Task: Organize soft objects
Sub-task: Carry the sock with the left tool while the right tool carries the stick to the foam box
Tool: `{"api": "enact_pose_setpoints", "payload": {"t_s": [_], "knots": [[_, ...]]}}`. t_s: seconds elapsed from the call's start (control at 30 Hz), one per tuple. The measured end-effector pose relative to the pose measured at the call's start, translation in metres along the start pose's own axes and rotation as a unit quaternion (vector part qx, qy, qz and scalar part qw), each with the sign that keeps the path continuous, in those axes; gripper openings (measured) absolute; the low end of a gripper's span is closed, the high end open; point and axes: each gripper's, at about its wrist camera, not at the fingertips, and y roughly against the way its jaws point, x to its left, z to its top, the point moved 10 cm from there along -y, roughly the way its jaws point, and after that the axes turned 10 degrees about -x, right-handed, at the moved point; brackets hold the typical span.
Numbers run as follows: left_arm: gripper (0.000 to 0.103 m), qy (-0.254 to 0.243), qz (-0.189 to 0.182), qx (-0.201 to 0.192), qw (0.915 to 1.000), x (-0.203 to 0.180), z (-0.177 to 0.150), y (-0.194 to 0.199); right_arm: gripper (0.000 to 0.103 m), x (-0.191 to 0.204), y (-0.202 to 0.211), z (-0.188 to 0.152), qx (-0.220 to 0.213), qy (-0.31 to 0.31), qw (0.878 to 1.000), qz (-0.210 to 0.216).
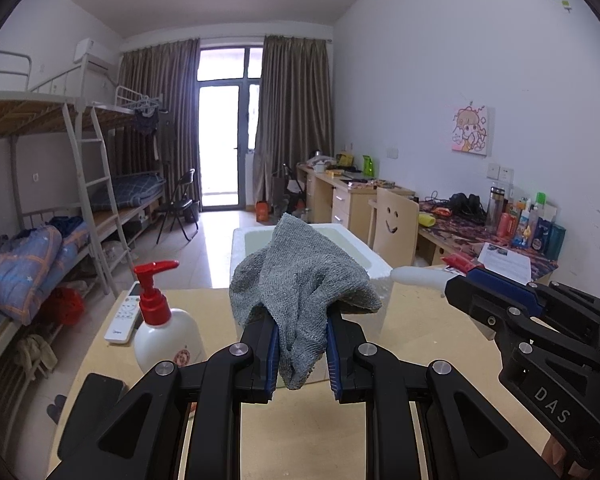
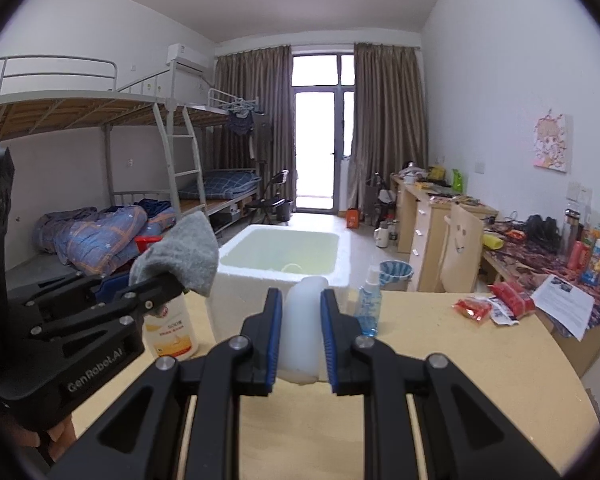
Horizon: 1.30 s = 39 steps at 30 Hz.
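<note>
While my left gripper (image 1: 302, 354) clamped the grey cloth (image 1: 300, 280) and my right gripper (image 2: 300, 344) pinched a white squeezable bottle (image 2: 302, 320), both hung above the table (image 2: 440, 380). The foam box (image 2: 284, 276) waited at twelve o'clock. Neither item was inside yet, so I judged the drop-off remained.

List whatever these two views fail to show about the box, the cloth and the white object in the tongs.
- Foam box: left wrist view, inside hidden by the grey cloth.
- Small ring in the box: right wrist view, too small to identify.
- White object: right wrist view, sides covered by the right tongs, blurred.
- Cloth: most of it hidden behind the left tongs.
</note>
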Motion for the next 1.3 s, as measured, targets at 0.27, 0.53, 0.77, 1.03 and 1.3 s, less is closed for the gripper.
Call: {"api": "enact_pose_setpoints", "payload": {"t_s": [0.27, 0.53, 0.77, 1.03, 1.3], "knots": [[0.021, 0.000, 0.003, 0.007, 1.0000, 0.001, 0.016, -0.015, 0.023, 0.006, -0.020, 0.016, 0.000, 0.020, 1.000, 0.013], [0.021, 0.006, 0.006, 0.012, 0.9999, 0.008, 0.029, -0.030, 0.023, 0.010, -0.031, 0.034, -0.016, 0.037, 0.999, 0.022], [0.021, -0.004, 0.020, -0.003, 0.9998, 0.010, 0.047, -0.041, 0.023, 0.009, -0.045, 0.044, -0.024, 0.050, 0.998, 0.026], [0.021, -0.003, 0.029, 0.000, 0.9996, 0.016, 0.048, -0.059, 0.023, 0.003, -0.063, 0.044, -0.024, 0.045, 0.998, 0.031], [0.021, -0.009, 0.036, 0.007, 0.9993, 0.018, 0.048, -0.081, 0.023, 0.001, -0.085, 0.040, -0.016, 0.048, 0.998, 0.033]]}}
